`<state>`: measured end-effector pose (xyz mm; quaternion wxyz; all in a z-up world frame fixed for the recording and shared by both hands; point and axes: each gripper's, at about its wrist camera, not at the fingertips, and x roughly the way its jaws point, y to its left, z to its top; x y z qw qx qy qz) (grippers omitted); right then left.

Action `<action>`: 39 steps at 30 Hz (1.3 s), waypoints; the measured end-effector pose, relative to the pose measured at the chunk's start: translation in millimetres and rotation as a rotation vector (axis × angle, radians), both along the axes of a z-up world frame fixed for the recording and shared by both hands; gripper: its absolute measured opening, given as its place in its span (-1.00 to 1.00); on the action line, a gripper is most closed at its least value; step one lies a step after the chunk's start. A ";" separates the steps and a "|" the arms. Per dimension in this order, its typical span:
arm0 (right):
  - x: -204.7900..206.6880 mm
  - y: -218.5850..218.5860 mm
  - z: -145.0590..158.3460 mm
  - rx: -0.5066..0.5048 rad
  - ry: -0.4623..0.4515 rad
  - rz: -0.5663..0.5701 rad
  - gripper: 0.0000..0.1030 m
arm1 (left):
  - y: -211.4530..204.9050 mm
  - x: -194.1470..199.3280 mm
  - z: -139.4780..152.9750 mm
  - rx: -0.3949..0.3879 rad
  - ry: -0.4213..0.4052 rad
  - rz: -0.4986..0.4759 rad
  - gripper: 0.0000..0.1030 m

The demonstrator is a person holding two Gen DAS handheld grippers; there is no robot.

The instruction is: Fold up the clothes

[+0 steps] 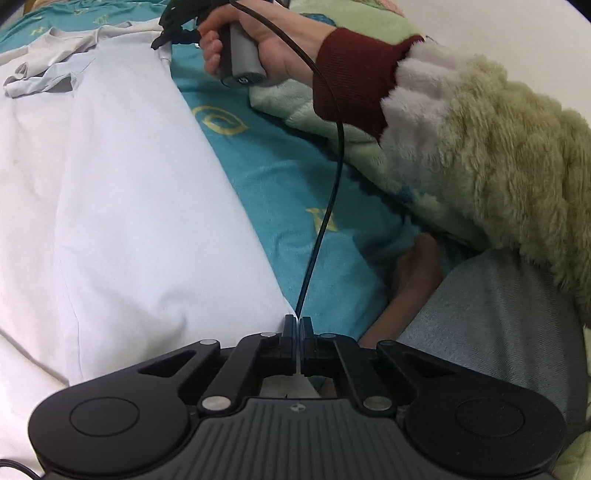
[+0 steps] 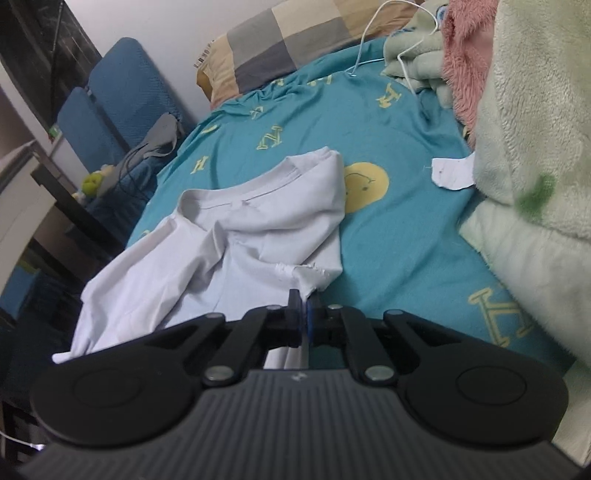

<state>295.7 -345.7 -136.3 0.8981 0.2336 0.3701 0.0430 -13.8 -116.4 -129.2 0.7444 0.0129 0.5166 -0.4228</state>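
Observation:
A white T-shirt (image 1: 122, 206) lies on a teal bedsheet (image 1: 280, 177). My left gripper (image 1: 298, 323) is shut on the shirt's near corner. In the left wrist view the right gripper (image 1: 173, 27) is far off at the shirt's other end, held by a hand. In the right wrist view my right gripper (image 2: 304, 301) is shut on a frayed edge of the shirt (image 2: 251, 229), whose collar and a folded-over sleeve lie ahead.
A black cable (image 1: 332, 184) runs from the right gripper toward the left one. A fluffy green blanket (image 2: 532, 147) lies along the bed's right side. A checked pillow (image 2: 295, 40) is at the head. A blue chair (image 2: 110, 92) stands left of the bed.

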 end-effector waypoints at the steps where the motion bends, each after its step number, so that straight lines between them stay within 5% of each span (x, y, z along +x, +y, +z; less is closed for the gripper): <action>1: 2.4 -0.3 -2.7 -0.007 0.003 0.001 -0.90 | 0.3 0.0 -0.4 -0.001 0.006 -0.001 -0.98; 8: 4.2 7.2 -13.4 -0.057 -0.001 0.026 -0.87 | 2.2 4.4 -2.5 -0.005 0.022 0.015 -0.96; 13: -22.7 13.2 6.4 -0.145 -0.050 0.030 -0.84 | 10.0 2.3 17.8 -0.035 -0.049 0.012 -0.89; 20: -87.5 25.0 55.5 -0.236 -0.090 0.026 -0.84 | 44.5 2.5 59.6 -0.076 -0.207 0.114 -0.60; 28: -185.0 58.8 118.5 -0.185 -0.189 0.008 -0.84 | 93.4 13.8 87.0 -0.040 -0.363 0.319 -0.11; 35: -256.3 95.7 127.4 -0.128 -0.233 -0.017 -0.83 | 117.2 22.3 107.8 0.013 -0.488 0.448 0.30; 37: -269.1 107.7 125.6 -0.130 -0.242 -0.014 -0.74 | 122.6 24.3 113.5 0.018 -0.518 0.473 0.48; 39: -275.8 118.5 122.5 -0.147 -0.254 0.005 -0.34 | 128.0 26.2 118.3 0.028 -0.545 0.501 0.61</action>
